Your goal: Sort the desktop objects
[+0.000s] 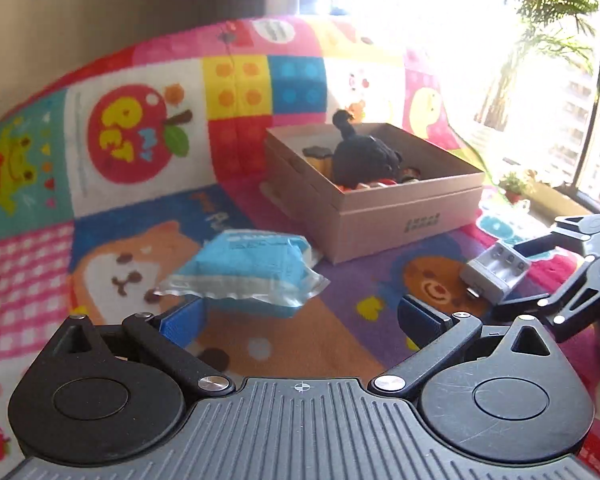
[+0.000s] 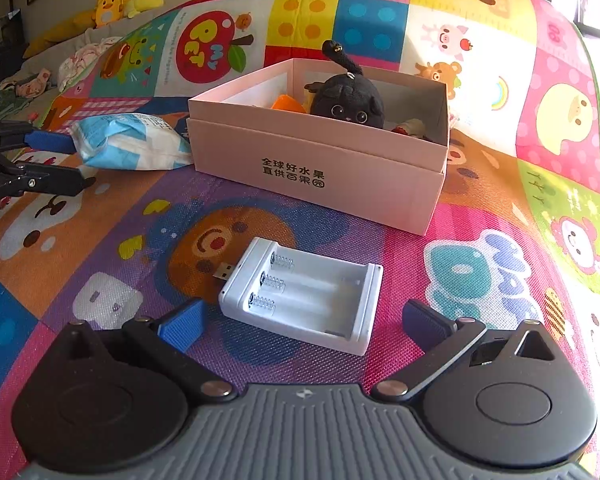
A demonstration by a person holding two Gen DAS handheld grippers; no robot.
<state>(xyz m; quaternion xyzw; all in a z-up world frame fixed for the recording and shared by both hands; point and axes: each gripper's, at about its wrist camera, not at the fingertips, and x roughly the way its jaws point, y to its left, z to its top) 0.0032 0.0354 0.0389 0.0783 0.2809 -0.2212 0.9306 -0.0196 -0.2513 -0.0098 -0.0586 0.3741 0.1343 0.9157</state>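
Right wrist view: right tongs (image 2: pixel 300 322) gape around the battery charger (image 2: pixel 300 294); left tongs (image 1: pixel 300 318) gape, unladen.

left gripper (image 1: pixel 300 320) spread, right gripper (image 2: pixel 302 322) (likewise) spread

pink box (image 2: pixel 320 160), white charger (image 2: pixel 300 292), black plush (image 2: pixel 348 98)

Your path to the pink box (image 2: pixel 320 160) lay open over bare mat (image 2: pixel 480 208); the tissue pack (image 2: pixel 130 146) (touching its left corner) crowded that side.
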